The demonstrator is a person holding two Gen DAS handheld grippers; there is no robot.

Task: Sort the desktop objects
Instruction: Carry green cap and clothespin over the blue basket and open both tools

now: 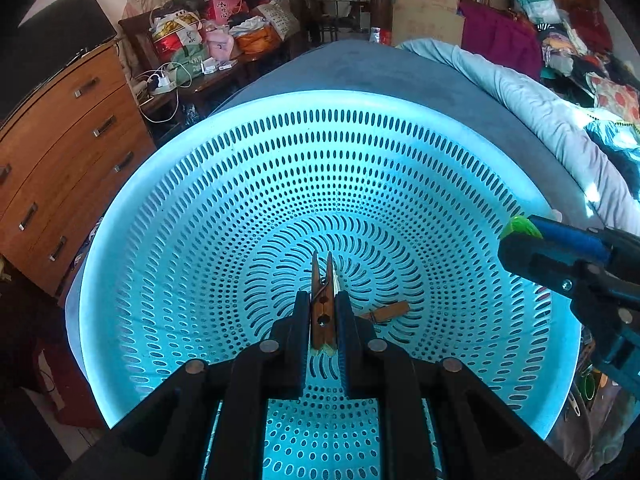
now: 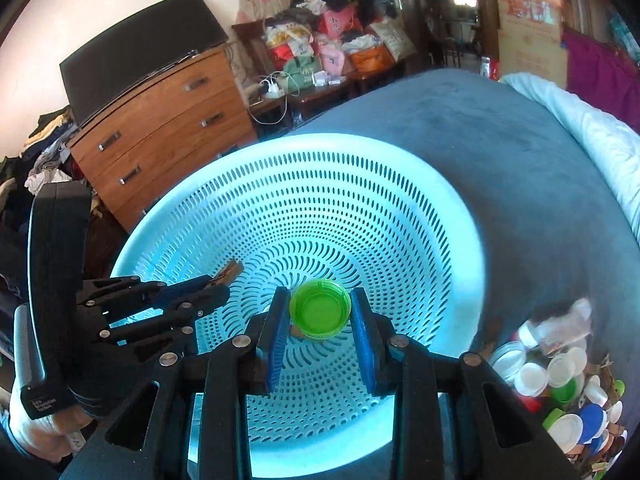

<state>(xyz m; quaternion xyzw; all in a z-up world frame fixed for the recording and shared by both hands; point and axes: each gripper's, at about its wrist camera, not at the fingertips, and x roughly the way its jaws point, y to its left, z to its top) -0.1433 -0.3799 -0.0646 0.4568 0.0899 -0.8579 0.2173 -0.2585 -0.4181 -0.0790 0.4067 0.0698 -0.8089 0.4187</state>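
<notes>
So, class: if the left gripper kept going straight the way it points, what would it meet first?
Probably the perforated floor of the basket, just past the clothespin its fingers hold; a second clothespin lies off to the right. Depth is unclear.

Near rim of the blue basket hidden behind the left gripper, loose clothespin partly covered at its 9 o'clock end, heap of lids at 4 o'clock blurred and cut by the edge, right gripper cropped at 3 o'clock.
</notes>
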